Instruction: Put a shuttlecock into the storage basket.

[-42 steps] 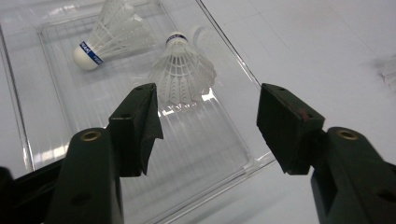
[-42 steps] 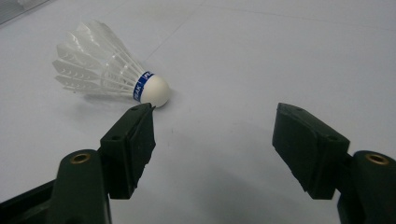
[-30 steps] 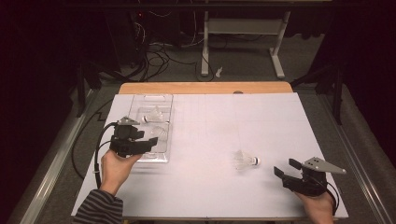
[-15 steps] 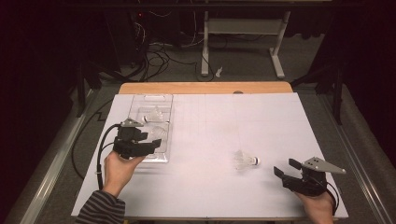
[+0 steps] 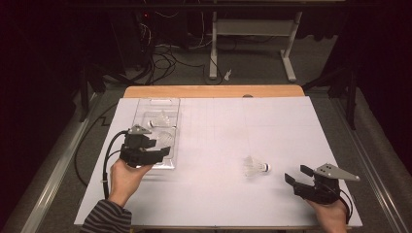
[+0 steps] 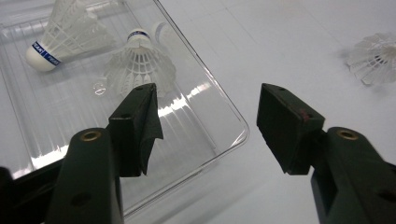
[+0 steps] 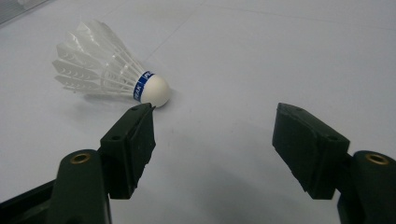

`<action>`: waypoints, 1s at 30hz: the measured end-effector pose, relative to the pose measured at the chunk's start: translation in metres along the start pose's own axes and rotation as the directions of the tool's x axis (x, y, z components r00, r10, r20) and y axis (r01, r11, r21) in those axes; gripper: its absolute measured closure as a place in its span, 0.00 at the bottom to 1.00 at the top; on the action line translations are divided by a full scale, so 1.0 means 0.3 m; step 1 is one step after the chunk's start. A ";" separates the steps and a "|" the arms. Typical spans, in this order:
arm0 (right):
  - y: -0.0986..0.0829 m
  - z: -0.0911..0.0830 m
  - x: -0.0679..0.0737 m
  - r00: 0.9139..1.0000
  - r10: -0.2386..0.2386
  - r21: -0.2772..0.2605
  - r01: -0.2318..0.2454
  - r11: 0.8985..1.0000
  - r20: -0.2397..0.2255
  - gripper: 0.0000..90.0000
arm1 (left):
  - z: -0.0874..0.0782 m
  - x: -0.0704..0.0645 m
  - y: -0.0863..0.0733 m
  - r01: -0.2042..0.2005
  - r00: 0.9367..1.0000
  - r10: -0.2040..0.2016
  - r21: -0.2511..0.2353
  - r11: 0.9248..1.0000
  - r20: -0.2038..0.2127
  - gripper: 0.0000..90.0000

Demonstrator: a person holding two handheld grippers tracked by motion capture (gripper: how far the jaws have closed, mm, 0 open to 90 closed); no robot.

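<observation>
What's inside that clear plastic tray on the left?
Two white shuttlecocks lie in the clear tray. The left gripper hangs over its near end and covers part of it.

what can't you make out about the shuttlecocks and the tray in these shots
- Printed band on the loose shuttlecock: right gripper view, letters partly turned away, unreadable.
- Same shuttlecock, left gripper view: cut off by the right edge, blurred.
- Clear tray, near end: high view, hidden by the left gripper.
- Tray's shuttlecocks: high view, too small to count.

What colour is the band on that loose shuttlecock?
Blue, around the shuttlecock's white cork; clearest in the right gripper view.
</observation>
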State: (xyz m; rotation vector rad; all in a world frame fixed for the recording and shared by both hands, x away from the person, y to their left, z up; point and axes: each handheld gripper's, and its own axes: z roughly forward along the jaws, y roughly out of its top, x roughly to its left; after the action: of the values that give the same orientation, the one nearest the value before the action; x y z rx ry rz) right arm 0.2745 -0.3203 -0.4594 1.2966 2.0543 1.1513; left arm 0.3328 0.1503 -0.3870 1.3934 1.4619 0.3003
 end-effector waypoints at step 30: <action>-0.001 -0.003 -0.001 1.000 0.002 -0.003 -0.002 1.000 0.004 0.34 | 0.032 -0.097 -0.043 -0.024 0.998 0.022 0.032 0.999 0.061 0.44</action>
State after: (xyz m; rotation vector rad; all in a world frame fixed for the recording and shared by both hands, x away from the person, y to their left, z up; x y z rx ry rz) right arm 0.2737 -0.3209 -0.4592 1.2982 2.0486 1.1516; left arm 0.3264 0.1178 -0.3865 1.4345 1.4070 0.2475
